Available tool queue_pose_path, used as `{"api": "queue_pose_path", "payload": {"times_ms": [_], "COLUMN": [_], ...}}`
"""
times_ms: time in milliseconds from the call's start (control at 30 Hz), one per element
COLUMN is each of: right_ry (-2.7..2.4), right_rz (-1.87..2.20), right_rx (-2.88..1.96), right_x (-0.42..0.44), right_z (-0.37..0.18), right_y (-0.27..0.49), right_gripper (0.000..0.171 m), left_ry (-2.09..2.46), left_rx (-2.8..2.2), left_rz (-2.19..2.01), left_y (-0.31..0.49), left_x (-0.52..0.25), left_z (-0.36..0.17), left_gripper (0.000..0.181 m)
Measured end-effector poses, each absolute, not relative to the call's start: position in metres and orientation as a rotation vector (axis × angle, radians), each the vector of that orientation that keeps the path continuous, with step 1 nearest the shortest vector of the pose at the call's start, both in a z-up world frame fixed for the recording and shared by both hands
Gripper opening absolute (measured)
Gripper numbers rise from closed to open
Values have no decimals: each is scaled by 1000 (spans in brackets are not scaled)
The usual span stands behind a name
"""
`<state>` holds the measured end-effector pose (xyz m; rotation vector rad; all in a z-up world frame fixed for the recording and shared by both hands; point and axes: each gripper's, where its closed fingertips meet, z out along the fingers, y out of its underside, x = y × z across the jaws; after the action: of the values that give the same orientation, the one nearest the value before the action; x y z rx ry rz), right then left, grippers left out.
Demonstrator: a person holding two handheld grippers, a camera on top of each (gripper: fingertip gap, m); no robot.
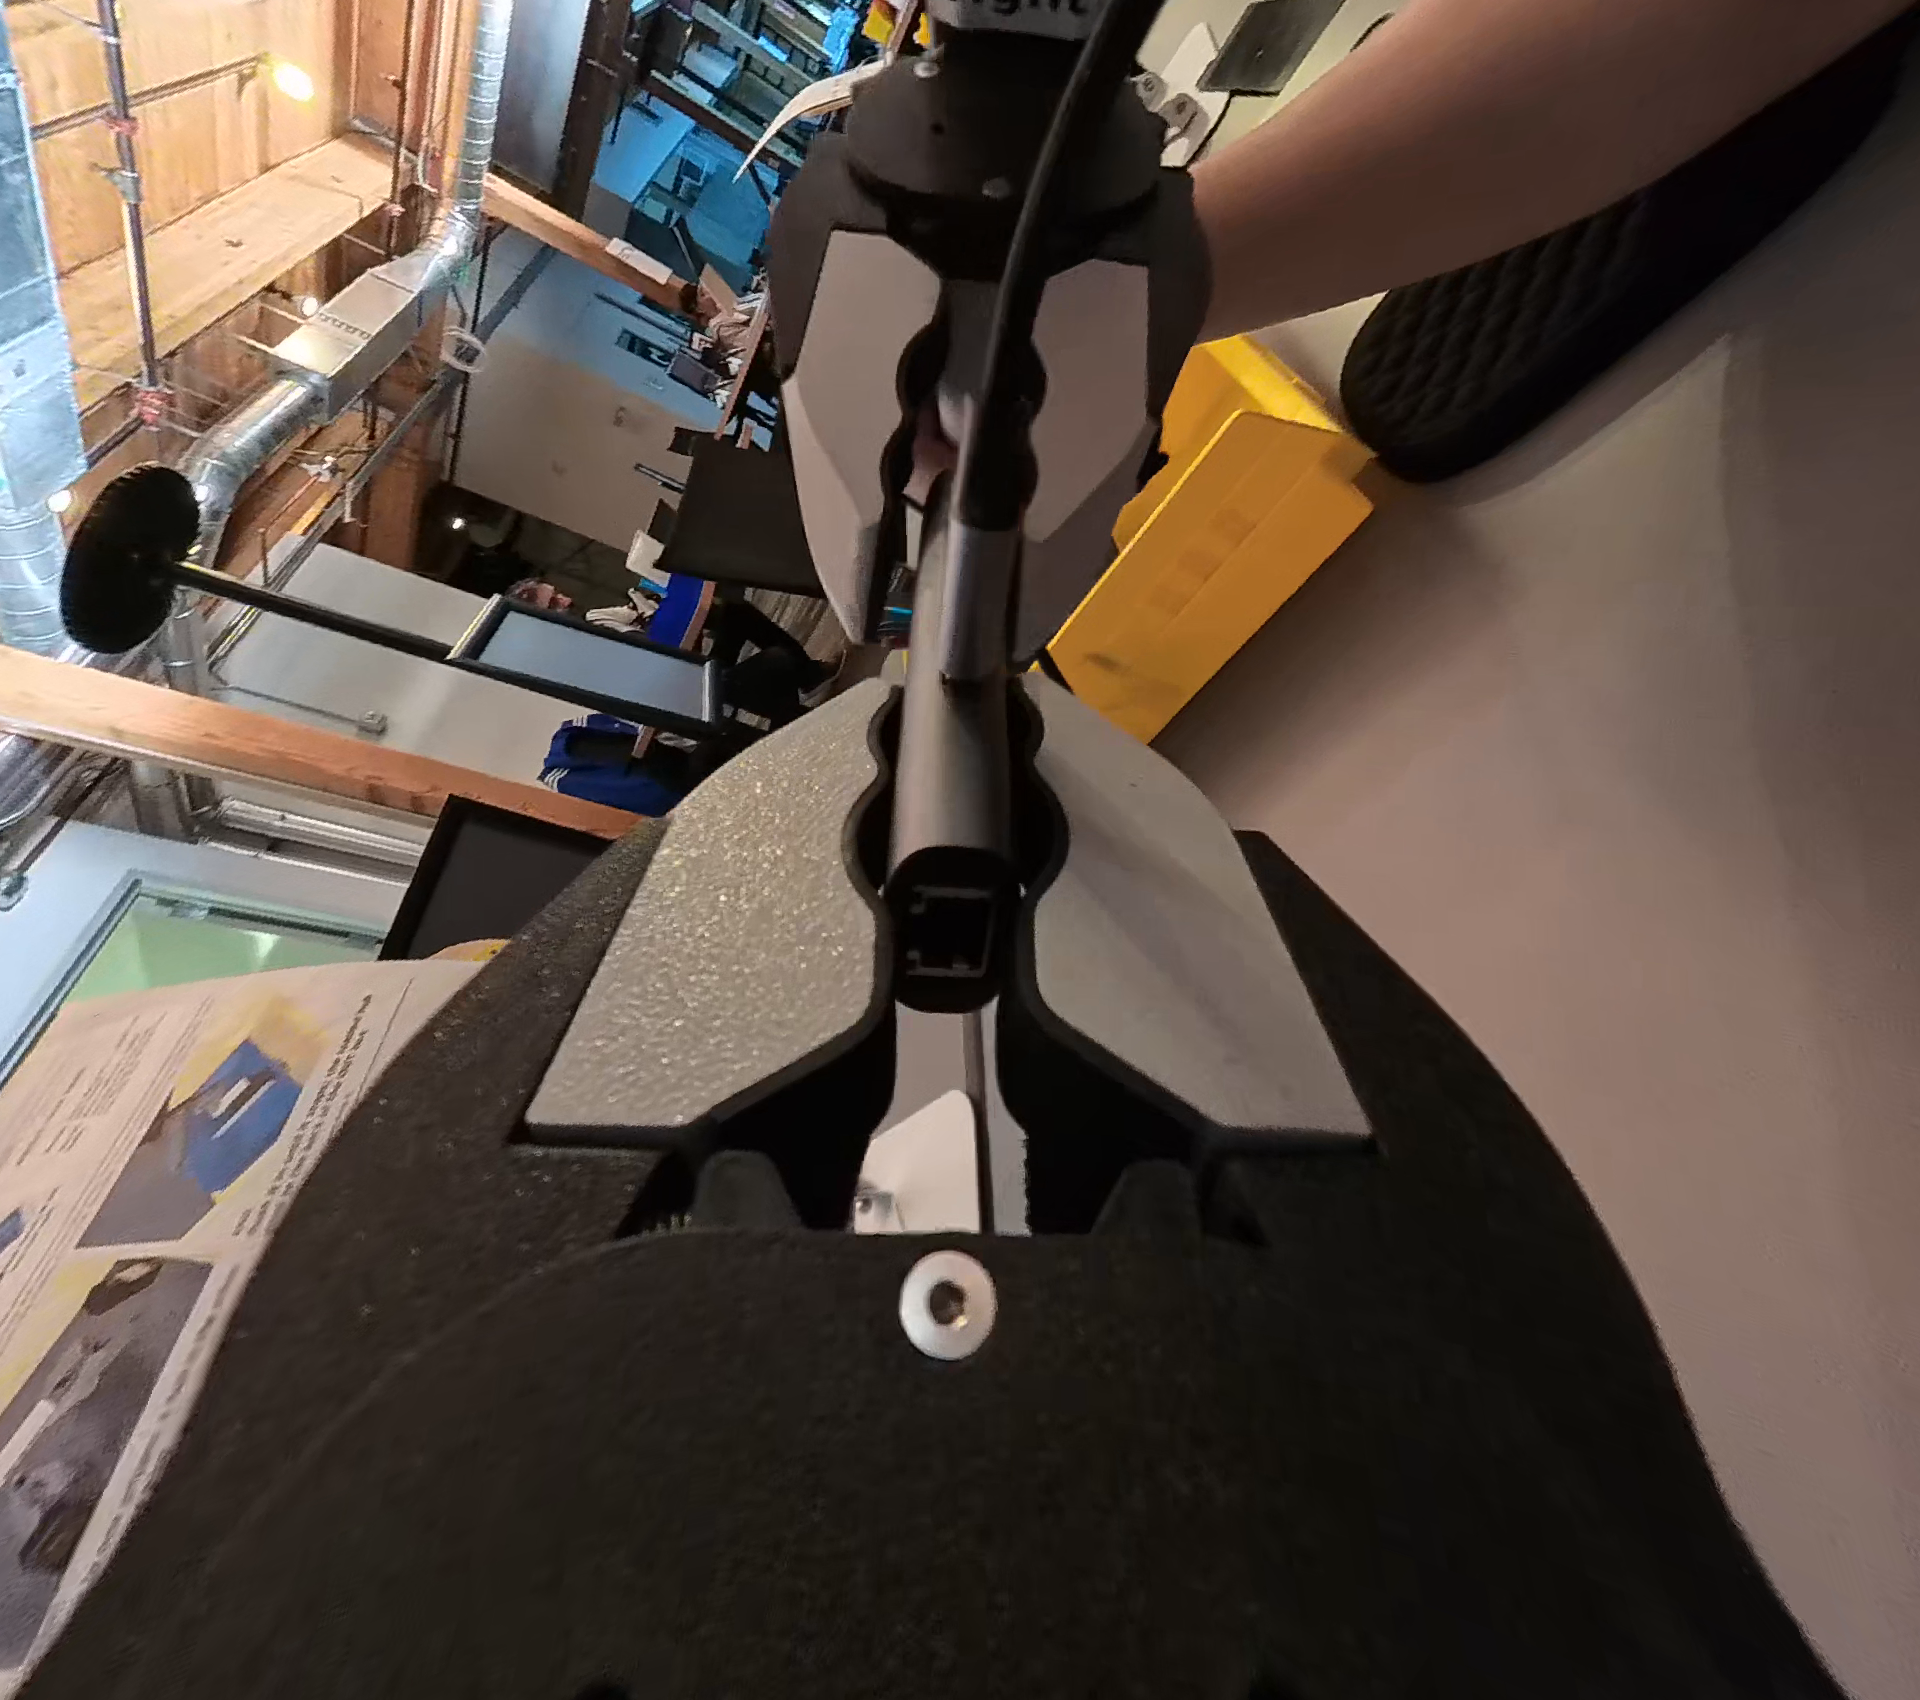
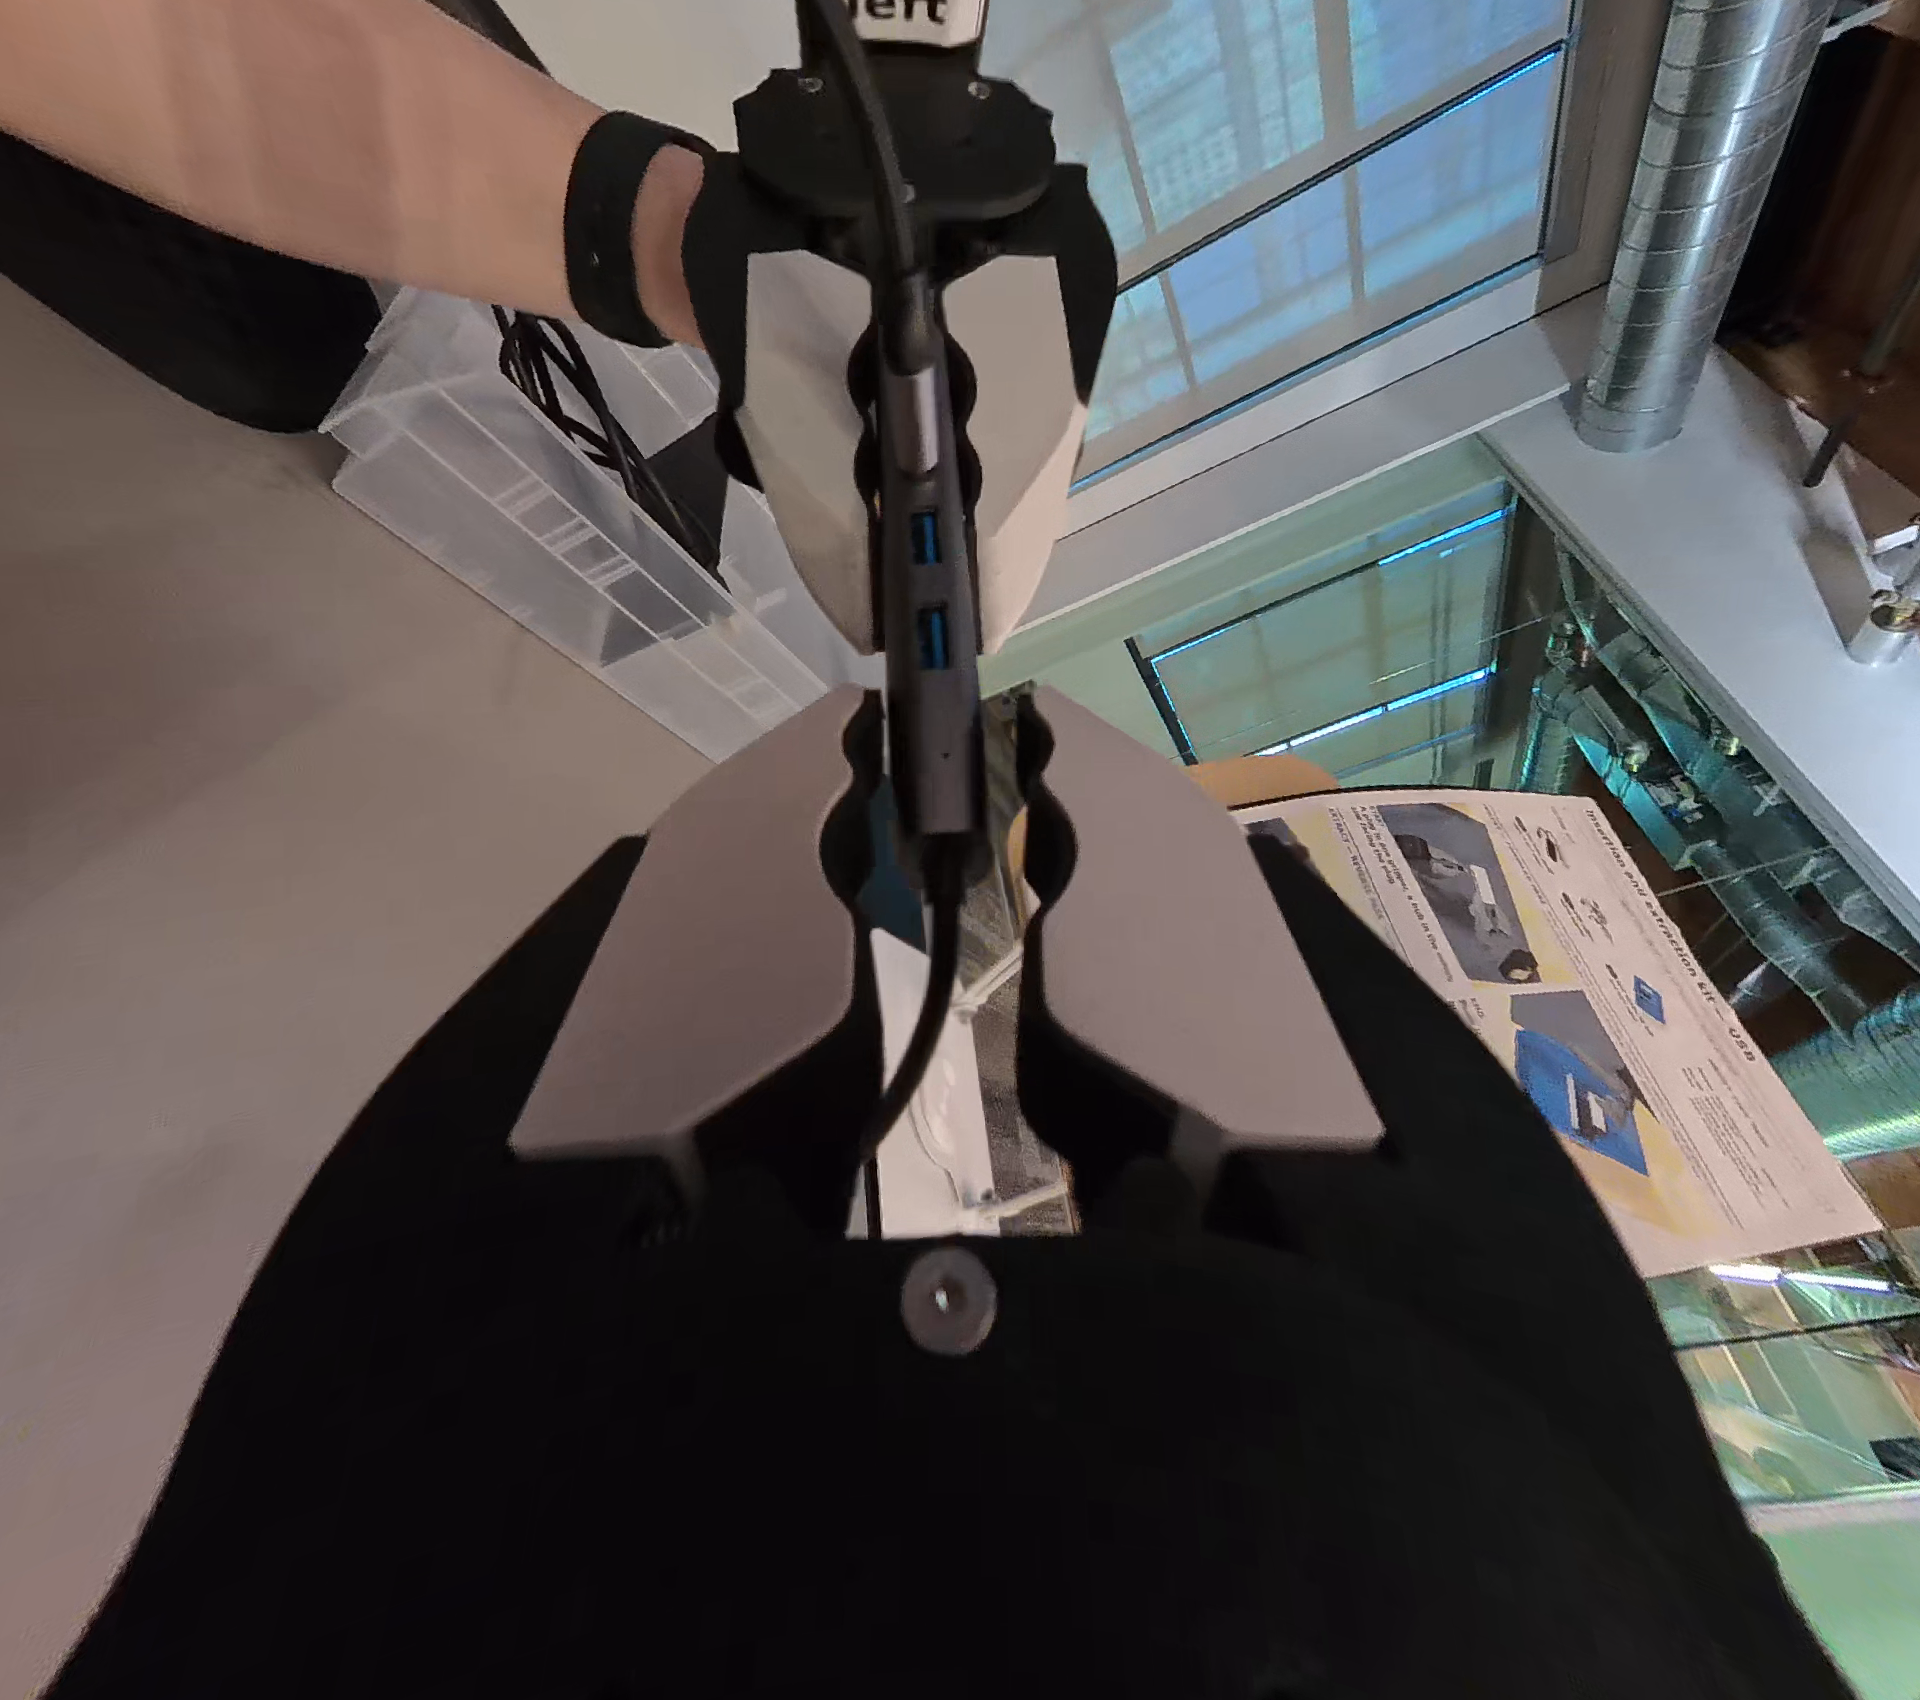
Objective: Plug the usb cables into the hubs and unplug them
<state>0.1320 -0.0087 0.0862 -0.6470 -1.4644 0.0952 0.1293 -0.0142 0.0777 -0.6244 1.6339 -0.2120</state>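
Observation:
A dark grey USB hub is held between the two grippers, which face each other above the table. My left gripper is shut on the end with an empty end port. In the right wrist view the hub shows two blue side ports. A silver USB plug sits in the side port nearest the left gripper, and its black cable runs up and away. My right gripper stands narrowly open around the hub's other end. The hub's own cable trails out between the right gripper's fingers.
The grey table carries a yellow bin, a black textured round object and a printed sheet. A clear plastic box holds dark cables. A person's forearms hold both grippers. The grippers are tip to tip, or close to it.

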Motion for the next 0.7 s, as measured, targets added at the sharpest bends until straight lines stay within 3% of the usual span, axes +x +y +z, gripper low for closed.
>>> {"api": "queue_pose_path", "payload": {"times_ms": [400, 700], "right_ry": [-1477, -1230], "right_rz": [168, 83], "right_rx": [-859, -1223], "right_x": [142, 257], "right_z": [88, 147], "right_y": [-1, 89], "right_gripper": [18, 19], "left_ry": [1586, 1427], "left_rx": [-791, -820], "left_rz": [-274, -240], "left_y": [0, 10], "left_x": [120, 80], "left_z": [83, 121], "left_gripper": [20, 13]}}
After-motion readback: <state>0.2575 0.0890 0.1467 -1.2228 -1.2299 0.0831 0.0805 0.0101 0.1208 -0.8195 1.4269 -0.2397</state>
